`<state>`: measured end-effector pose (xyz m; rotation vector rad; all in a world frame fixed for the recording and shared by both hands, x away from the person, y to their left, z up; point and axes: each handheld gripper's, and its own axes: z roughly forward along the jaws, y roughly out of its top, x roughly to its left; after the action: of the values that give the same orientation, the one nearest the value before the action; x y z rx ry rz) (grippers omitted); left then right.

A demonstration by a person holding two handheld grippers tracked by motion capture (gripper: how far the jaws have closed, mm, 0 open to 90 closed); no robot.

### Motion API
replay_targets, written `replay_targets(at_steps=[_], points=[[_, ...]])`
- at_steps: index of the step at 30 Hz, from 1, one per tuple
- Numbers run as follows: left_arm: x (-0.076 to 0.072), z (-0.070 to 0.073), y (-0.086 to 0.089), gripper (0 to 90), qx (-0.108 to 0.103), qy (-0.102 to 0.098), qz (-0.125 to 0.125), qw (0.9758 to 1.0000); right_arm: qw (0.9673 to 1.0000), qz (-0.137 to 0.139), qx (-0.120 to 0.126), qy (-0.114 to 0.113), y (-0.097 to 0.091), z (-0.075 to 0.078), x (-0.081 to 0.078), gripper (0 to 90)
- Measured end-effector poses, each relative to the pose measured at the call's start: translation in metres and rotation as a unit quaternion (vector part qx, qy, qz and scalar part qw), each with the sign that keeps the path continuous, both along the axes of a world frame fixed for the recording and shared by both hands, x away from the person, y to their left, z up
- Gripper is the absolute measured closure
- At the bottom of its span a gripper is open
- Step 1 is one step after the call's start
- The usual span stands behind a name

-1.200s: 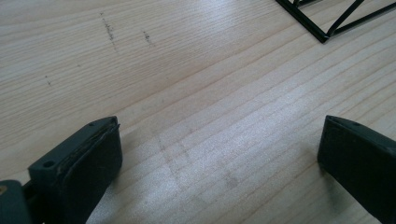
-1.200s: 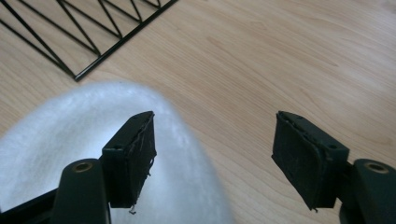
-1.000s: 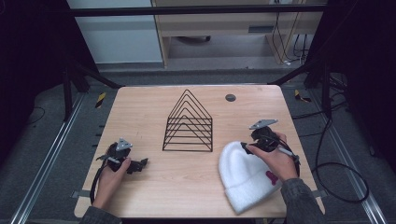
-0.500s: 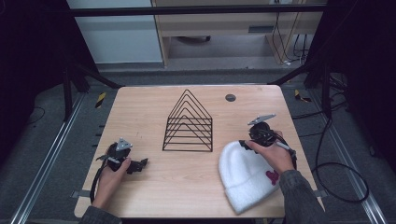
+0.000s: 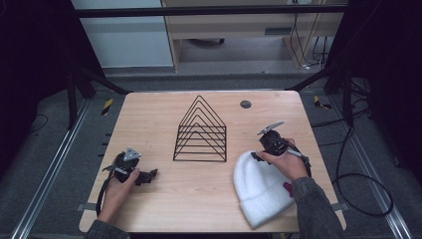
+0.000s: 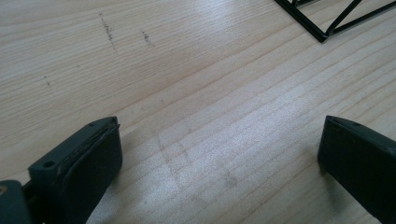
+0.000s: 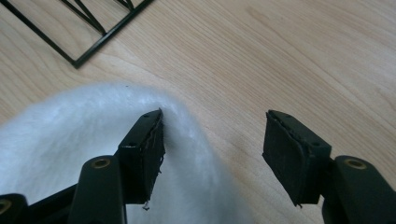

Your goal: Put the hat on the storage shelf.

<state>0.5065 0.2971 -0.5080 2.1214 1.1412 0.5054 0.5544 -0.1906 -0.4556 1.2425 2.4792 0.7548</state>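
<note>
white hat [image 5: 261,191] lies flat at the table's [image 5: 199,199] near right corner | right gripper [image 7: 212,144] over its top edge, jaws apart, hat fluff under one jaw, not pinched | left gripper [image 6: 219,154] jaws wide apart on bare wood

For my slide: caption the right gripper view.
Open right gripper poised over the edge of a white beanie on the wooden table.

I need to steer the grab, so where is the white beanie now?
In the high view the white beanie lies at the table's near right, below the wire rack, under the right gripper.
</note>
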Motion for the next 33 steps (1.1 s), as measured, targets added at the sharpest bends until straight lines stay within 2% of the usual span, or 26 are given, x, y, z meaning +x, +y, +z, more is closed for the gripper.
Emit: replay_targets(at_steps=[3, 8, 10, 18, 19, 20, 21, 22, 23, 24, 27, 31, 33], points=[[0.000, 0.000, 0.000, 0.0, 0.000, 0.000, 0.000, 1.0000, 1.0000, -0.007, 0.003, 0.002, 0.000, -0.004, 0.004, 36.8], [0.000, 0.000, 0.000, 0.0, 0.000, 0.000, -0.001, 1.0000, 0.9997, -0.002, 0.012, 0.023, 0.002, -0.012, 0.006, 36.9], [0.000, 0.000, 0.000, 0.0, 0.000, 0.001, -0.001, 1.0000, 0.9994, 0.007, 0.012, 0.033, 0.003, -0.011, 0.004, 41.5], [0.000, 0.000, 0.000, 0.0, -0.001, 0.000, -0.001, 1.0000, 0.9986, 0.018, 0.022, 0.044, 0.004, -0.013, -0.001, 49.2], [0.000, 0.000, 0.000, 0.0, 0.000, 0.001, -0.002, 1.0000, 0.9983, 0.025, 0.027, 0.046, 0.004, -0.015, -0.004, 57.8], [0.000, 0.000, 0.000, 0.0, -0.001, 0.000, -0.001, 1.0000, 0.9981, 0.025, 0.032, 0.045, 0.004, -0.016, -0.006, 61.5], [0.000, 0.000, 0.000, 0.0, -0.001, 0.000, -0.001, 1.0000, 0.9981, 0.025, 0.032, 0.045, 0.004, -0.016, -0.006, 61.5], [0.000, 0.000, 0.000, 0.0, 0.000, 0.001, -0.002, 1.0000, 0.9979, 0.025, 0.039, 0.045, 0.003, -0.016, -0.007, 65.6], [0.000, 0.000, 0.000, 0.0, 0.000, 0.000, -0.002, 1.0000, 0.9978, 0.032, 0.044, 0.039, 0.001, -0.016, -0.012, 73.6], [0.000, 0.000, 0.000, 0.0, 0.000, 0.000, -0.002, 1.0000, 0.9978, 0.034, 0.045, 0.036, 0.000, -0.016, -0.013, 76.8], [0.000, 0.000, 0.000, 0.0, 0.000, 0.000, -0.002, 1.0000, 0.9977, 0.038, 0.050, 0.025, -0.002, -0.014, -0.018, 81.5], [0.000, 0.000, 0.000, 0.0, 0.000, 0.000, -0.002, 1.0000, 0.9975, 0.041, 0.056, 0.010, -0.003, -0.010, -0.023, 82.3], [0.000, 0.000, 0.000, 0.0, -0.001, 0.000, -0.002, 1.0000, 0.9973, 0.043, 0.058, -0.013, -0.006, -0.001, -0.029, 82.8]])
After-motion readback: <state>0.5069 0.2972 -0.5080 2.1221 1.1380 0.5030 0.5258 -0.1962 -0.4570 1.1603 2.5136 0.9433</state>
